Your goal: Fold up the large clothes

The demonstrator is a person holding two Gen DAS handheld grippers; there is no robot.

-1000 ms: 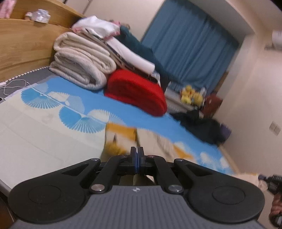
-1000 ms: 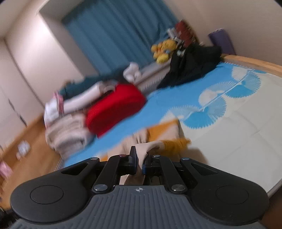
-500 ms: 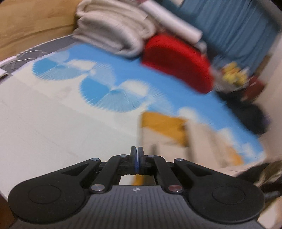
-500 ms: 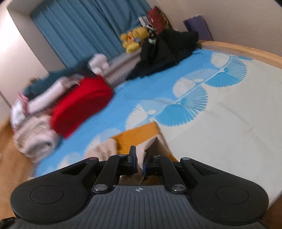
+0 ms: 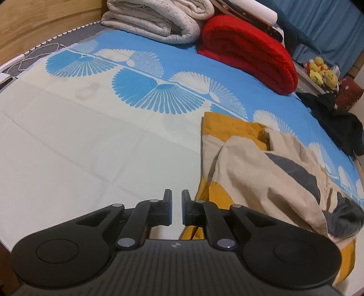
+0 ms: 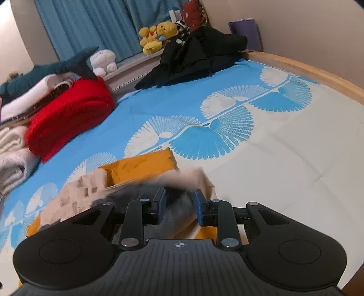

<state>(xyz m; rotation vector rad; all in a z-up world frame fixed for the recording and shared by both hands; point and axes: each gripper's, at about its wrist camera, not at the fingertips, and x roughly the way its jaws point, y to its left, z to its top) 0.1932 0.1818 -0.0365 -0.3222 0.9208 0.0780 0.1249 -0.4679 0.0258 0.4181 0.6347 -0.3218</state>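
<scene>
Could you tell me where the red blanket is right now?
In both views the red blanket lies at the bed's far side, beside the folded cream blanket.

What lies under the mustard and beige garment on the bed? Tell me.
The garment rests on the blue and cream fan-print sheet, which shows all around it. Its own grey lining shows in the folds. Anything directly beneath it is covered.

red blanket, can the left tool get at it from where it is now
Probably yes, though it looks a long stretch. The red blanket lies at the far side of the bed, with only bare sheet between it and the left tool, whose jaws are opening with nothing between them.
</scene>
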